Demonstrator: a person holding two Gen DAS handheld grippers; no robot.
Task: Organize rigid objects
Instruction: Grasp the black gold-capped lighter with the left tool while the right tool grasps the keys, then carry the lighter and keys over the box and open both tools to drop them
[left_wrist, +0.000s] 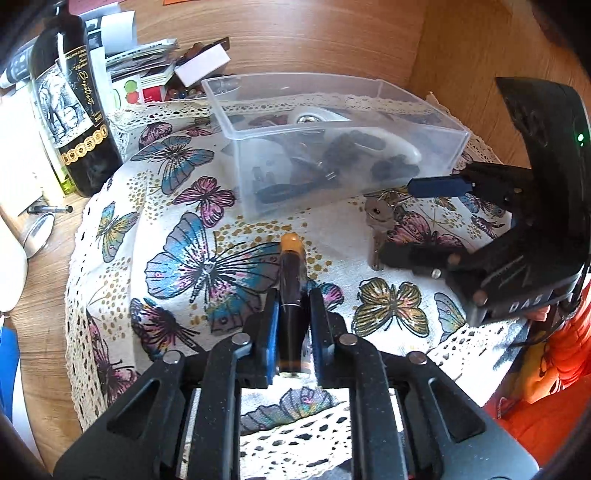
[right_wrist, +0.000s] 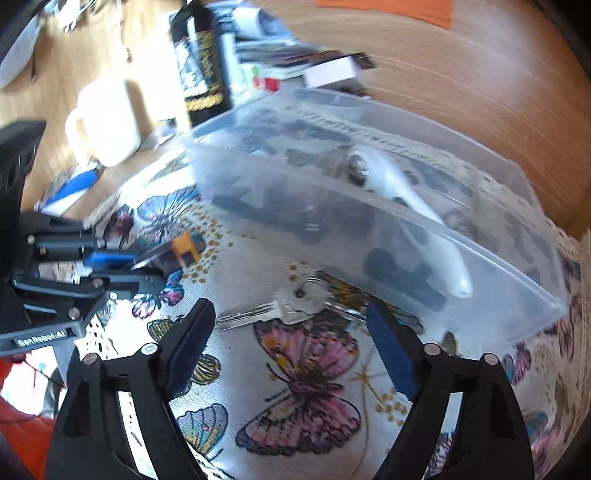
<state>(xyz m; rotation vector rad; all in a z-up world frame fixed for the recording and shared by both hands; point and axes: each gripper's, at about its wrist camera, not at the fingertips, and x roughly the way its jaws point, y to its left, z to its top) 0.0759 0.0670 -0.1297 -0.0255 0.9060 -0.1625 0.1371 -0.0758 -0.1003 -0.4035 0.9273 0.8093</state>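
Butterfly-print cloth (left_wrist: 184, 258) covered the table. Left gripper (left_wrist: 291, 325) clamped a dark amber-tipped tube (left_wrist: 291, 280); right gripper (right_wrist: 288, 325), wide and empty, hovered over keys (right_wrist: 295, 299) beside the clear bin (left_wrist: 369, 103). Next, probably: lower, close.

The left black plastic two-finger gripper (left_wrist: 291, 314) is showing blue pads and round silver pins along its linkages. The right black plastic two-finger gripper (right_wrist: 291, 332) is wearing dark blue pads, silver pins, white lettering and a green light on its housing.
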